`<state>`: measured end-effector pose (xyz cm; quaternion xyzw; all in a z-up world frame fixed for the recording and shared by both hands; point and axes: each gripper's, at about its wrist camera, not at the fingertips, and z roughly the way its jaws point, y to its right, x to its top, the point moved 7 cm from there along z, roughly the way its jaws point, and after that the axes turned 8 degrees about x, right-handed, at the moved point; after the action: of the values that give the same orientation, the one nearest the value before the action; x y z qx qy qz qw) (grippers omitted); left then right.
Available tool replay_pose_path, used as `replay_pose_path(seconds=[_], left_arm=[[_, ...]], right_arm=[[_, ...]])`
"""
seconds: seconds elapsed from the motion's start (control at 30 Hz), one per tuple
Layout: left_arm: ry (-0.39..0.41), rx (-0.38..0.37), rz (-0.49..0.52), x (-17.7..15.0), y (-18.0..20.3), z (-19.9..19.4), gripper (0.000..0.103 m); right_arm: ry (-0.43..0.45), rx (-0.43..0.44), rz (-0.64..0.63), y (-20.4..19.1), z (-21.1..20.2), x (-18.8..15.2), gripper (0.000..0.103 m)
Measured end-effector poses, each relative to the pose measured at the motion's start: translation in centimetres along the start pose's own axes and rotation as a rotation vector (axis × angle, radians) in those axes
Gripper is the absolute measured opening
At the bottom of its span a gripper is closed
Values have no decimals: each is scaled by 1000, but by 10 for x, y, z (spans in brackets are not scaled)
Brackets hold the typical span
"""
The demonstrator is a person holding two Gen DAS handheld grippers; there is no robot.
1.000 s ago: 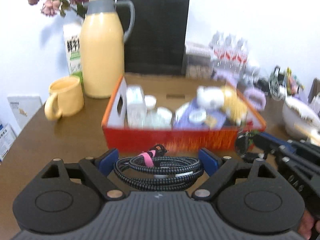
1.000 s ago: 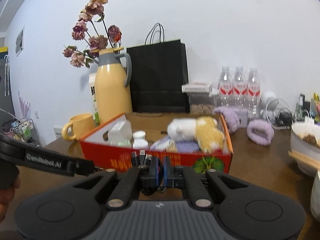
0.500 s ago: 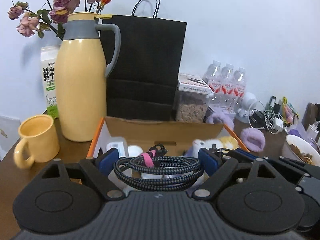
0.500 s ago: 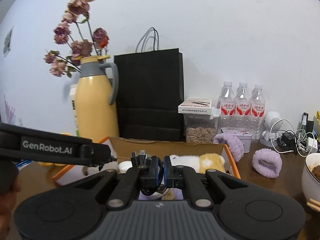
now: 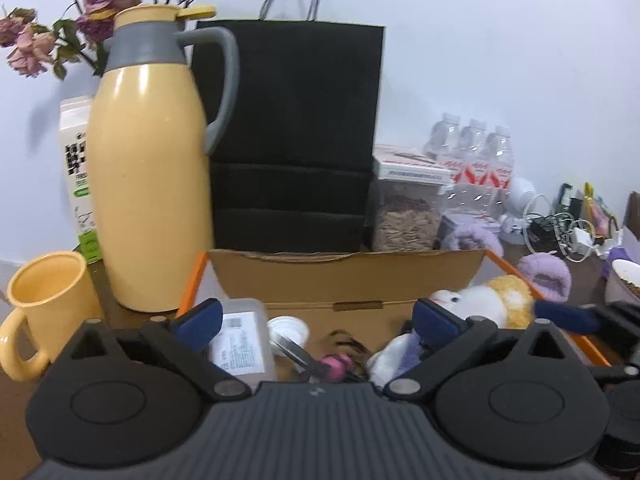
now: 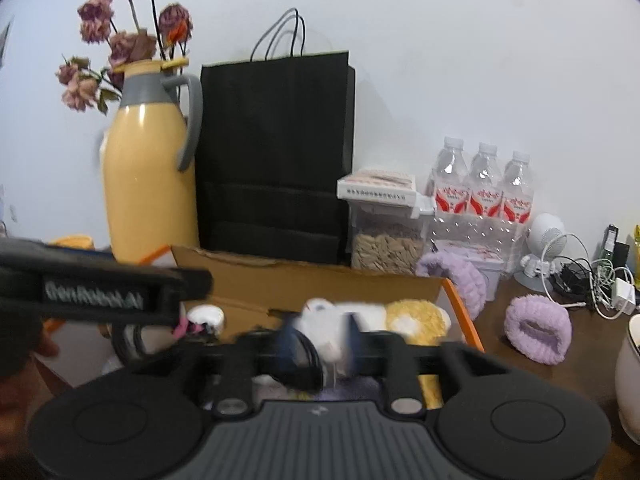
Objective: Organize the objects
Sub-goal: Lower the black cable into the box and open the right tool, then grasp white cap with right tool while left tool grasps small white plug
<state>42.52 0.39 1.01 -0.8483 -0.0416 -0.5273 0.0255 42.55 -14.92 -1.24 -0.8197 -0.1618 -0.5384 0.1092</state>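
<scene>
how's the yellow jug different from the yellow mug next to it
The yellow jug is tall, with a grey collar, grey handle and closed lid; the yellow mug is short, open-topped, with a yellow handle. Both are pale yellow and stand upright left of the box.

light: bright, even, soft | glare: jug (image 5: pixel 148 184) sheen | blur: right gripper (image 6: pixel 318 344) smeared | edges: fisheye-bowed, corners dark at 1 and 11 o'clock

Brown table (image 6: pixel 520 364), orange box (image 5: pixel 508 268), yellow jug (image 5: pixel 148 200), mug (image 5: pixel 44 304), black bag (image 5: pixel 296 132)
</scene>
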Motion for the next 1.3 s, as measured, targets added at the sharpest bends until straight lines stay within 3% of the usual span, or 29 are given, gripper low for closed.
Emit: replay_pose_path(seconds=[0.07, 0.17, 0.3, 0.73, 1.03, 1.13, 1.3], left_arm=[[-11, 17, -19, 0, -5, 1, 103], [-13, 25, -28, -1, -9, -2, 103], [-1, 35, -25, -5, -13, -13, 103], [-4, 77, -52, -42, -47, -70, 103], [-100, 111, -29, -90, -66, -94, 103], [-137, 119, -35, -101, -72, -97, 103], [-178, 124, -51, -113, -80, -100, 103]], right_arm=[[9, -7, -6, -1, -4, 0, 85], [18, -5, -6, -3, -10, 2, 98], [32, -6, -16, -7, -19, 4, 103], [26, 15, -39, -28, -70, -28, 103], [-107, 105, -89, -61, -83, -77, 101], [-145, 134, -105, -72, -83, -86, 94], [-201, 192, -93, -84, -78, -96, 70]])
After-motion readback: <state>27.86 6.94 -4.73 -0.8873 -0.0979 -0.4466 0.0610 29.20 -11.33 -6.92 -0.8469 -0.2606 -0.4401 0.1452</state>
